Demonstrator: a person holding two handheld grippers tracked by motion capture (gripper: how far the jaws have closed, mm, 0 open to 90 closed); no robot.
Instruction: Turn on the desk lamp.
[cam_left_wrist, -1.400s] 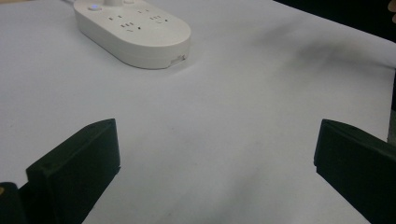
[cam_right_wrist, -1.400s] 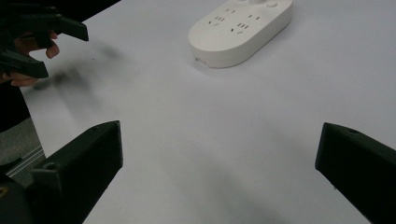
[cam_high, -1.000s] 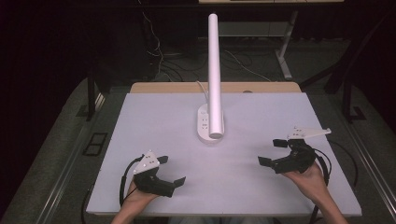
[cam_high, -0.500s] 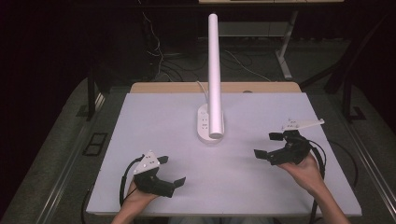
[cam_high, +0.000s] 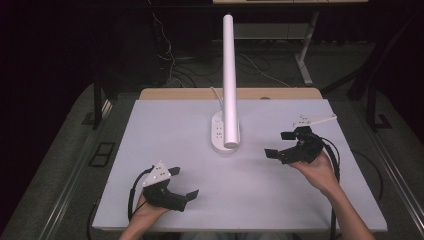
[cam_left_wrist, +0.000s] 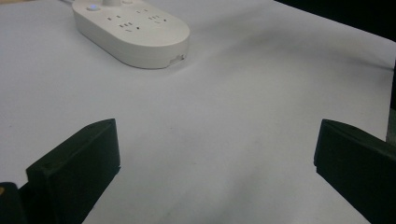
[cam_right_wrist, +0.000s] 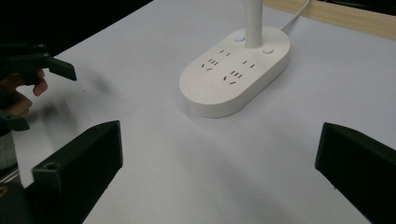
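1. High view: your right gripper (cam_high: 283, 144) has slid leftward toward the lamp base (cam_high: 220, 135) over the last second, while your left gripper (cam_high: 182, 183) has stayed put at the lower left
2. That shift suggests you're starting an approach on the base with the right one; nothing is touched yet
3. Both claws are spread wide and hold nothing
4. The base sits at the centre of the table (cam_high: 150, 130), just left of your right gripper, well up and right of the left one
5. It's a white oval slab with socket slots, two round buttons, one lit blue, a white stem (cam_high: 229, 75) rising from it and a cord running off its far end
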